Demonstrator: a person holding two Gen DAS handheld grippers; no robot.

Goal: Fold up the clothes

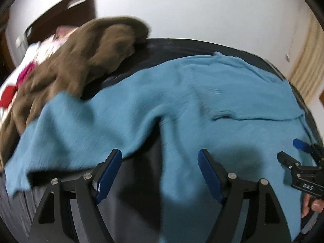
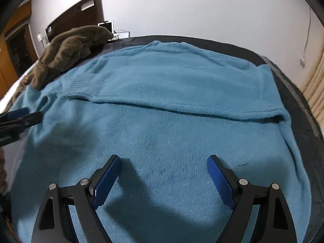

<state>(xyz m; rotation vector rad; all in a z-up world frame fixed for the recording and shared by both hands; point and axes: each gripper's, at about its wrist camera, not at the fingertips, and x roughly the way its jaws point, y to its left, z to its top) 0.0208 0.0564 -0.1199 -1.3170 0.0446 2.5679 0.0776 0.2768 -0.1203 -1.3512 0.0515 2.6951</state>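
A teal knit sweater [image 2: 172, 93] lies spread on a dark bed [image 2: 291, 93], a sleeve folded across its chest with the ribbed cuff [image 2: 85, 85] at the left. It also shows in the left wrist view [image 1: 192, 93], where its left edge hangs rumpled. My left gripper [image 1: 160, 156] is open and empty above the sweater's near left edge. My right gripper [image 2: 163, 161] is open and empty above the sweater's lower body. The right gripper also shows in the left wrist view [image 1: 291, 149], and the left gripper in the right wrist view [image 2: 30, 113].
A brown fleece garment [image 1: 87, 60] is heaped at the sweater's far left, also in the right wrist view [image 2: 70, 48]. Pink, white and red clothes [image 1: 24, 75] lie beyond it. A dark headboard [image 2: 81, 16] and white wall stand behind. A curtain [image 2: 316, 85] hangs at right.
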